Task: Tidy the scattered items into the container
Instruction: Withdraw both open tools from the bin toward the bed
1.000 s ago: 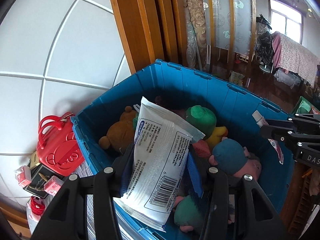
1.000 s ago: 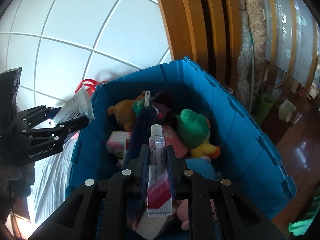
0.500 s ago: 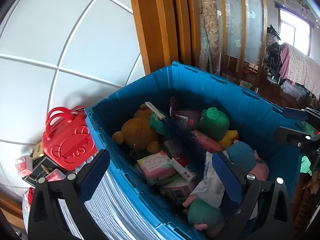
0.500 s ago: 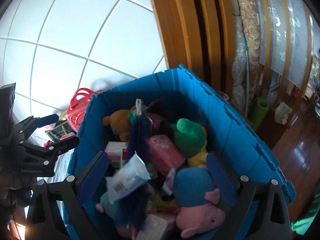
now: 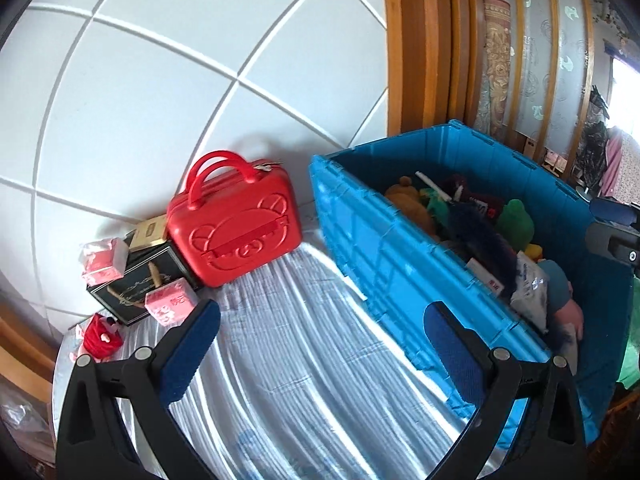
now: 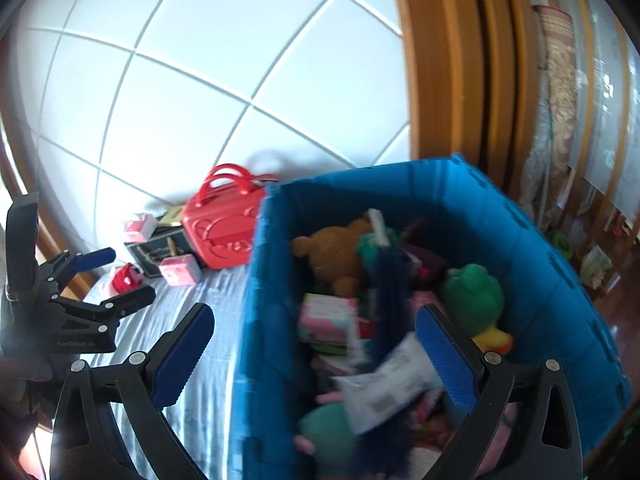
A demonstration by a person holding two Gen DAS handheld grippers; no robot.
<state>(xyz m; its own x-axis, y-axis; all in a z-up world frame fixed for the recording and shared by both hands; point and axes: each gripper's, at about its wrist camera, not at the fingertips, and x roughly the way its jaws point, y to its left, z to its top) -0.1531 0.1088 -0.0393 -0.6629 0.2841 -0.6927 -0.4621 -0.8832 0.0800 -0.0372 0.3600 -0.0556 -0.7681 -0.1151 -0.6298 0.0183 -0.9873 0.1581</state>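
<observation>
A white tiled wall backs a bed spread with a ribbed pale cover. The blue plastic crate sits at its right side, heaped with plush toys and a soft white packet. Left gripper gapes empty; the right gripper is opening, nothing between its jaws. A hard red case, glossy boxes wait by the wall, likely next

Blue container; red case; pink boxes; white-grey striped cloth; blue gripper pads.
</observation>
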